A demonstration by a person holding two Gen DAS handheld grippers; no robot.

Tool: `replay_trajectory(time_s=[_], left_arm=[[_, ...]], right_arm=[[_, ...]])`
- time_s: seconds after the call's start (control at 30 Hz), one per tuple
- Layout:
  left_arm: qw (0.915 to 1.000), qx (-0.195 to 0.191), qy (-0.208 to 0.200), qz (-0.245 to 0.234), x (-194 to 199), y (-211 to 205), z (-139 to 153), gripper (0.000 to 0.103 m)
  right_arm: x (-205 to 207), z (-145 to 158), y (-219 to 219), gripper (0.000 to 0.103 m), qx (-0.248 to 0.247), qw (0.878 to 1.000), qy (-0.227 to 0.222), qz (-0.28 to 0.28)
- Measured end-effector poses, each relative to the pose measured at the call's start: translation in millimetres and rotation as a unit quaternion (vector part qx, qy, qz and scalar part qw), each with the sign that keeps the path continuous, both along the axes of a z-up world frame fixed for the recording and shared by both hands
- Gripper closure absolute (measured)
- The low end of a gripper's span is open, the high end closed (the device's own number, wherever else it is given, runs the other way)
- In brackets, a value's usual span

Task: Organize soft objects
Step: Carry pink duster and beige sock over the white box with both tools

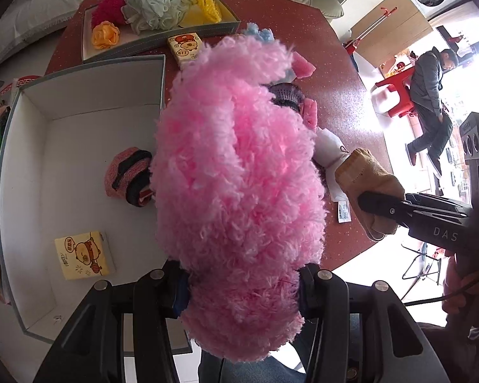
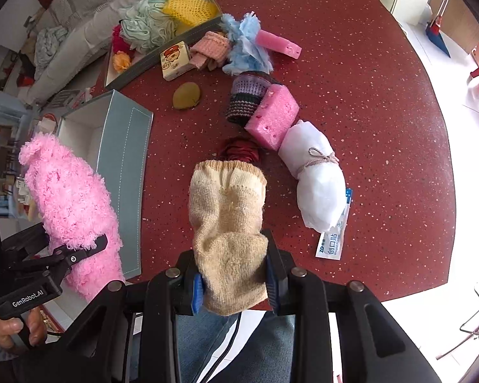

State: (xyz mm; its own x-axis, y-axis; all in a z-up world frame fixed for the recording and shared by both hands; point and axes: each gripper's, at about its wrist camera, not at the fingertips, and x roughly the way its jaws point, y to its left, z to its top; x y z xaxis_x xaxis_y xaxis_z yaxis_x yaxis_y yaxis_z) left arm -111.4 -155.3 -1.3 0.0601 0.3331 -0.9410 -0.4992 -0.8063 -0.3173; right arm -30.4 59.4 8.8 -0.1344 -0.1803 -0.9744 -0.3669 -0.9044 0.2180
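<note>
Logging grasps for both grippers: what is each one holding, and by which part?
Left gripper clamps the fluffy pink sock near its lower end. Right gripper clamps the beige knit sock at its near end.

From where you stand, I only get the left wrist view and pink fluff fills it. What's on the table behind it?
Observer: An olive-green pouch lies on the red table, hidden from you.
Operator: Anything under the beige sock?
Observer: A dark red bundle sits just beyond the beige sock, which the right gripper holds.
Operator: And near the tissue pack?
Observer: Folded pink socks lie right of the tissue pack, against the blue duster.
</note>
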Motion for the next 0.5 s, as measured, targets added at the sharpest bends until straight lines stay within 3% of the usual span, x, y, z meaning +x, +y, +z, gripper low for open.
replay_trajectory(time_s=[0.5], left_arm=[[0.9976,0.014,0.010,0.067,3,-29,2,0.052]], right_arm=[[-30,11,-42,0.070,0.020,0.997,0.004,0.070]])
